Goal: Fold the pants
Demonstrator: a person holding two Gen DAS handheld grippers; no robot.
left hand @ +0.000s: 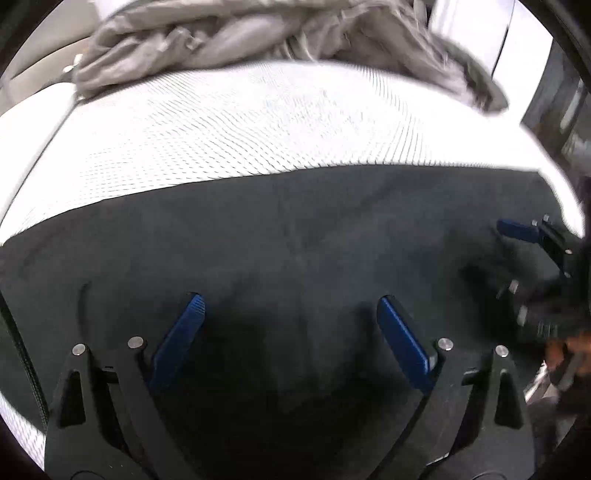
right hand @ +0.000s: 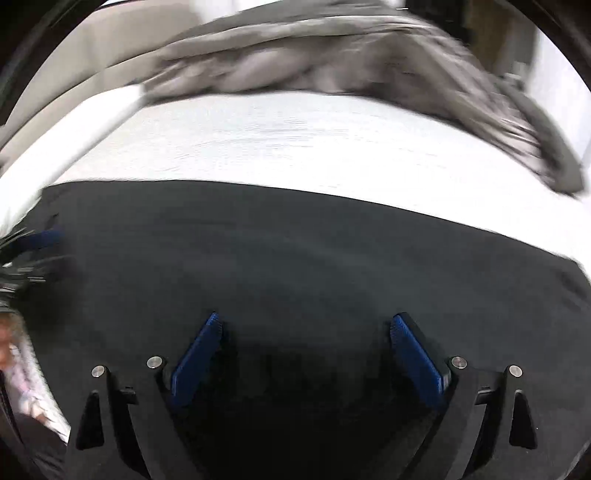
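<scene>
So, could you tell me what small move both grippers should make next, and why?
Probably lower both onto the near edge of the dark pants and close: left gripper and right gripper are open above flat cloth, holding nothing.

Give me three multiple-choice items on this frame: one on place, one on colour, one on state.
1. Where is the grey heap?
A. far edge of the bed
B. on the pants
C. between the left tool's fingers

2. What colour are the pads?
A. red
B. blue
C. yellow

3. How do both tools stand?
A. open, holding nothing
B. shut on the pants
C. shut on the heap

Key: A, the grey heap lies beyond the white bed, clear of the pants. B, the pads are blue. A, the left tool and right tool gape above flat cloth.
</scene>
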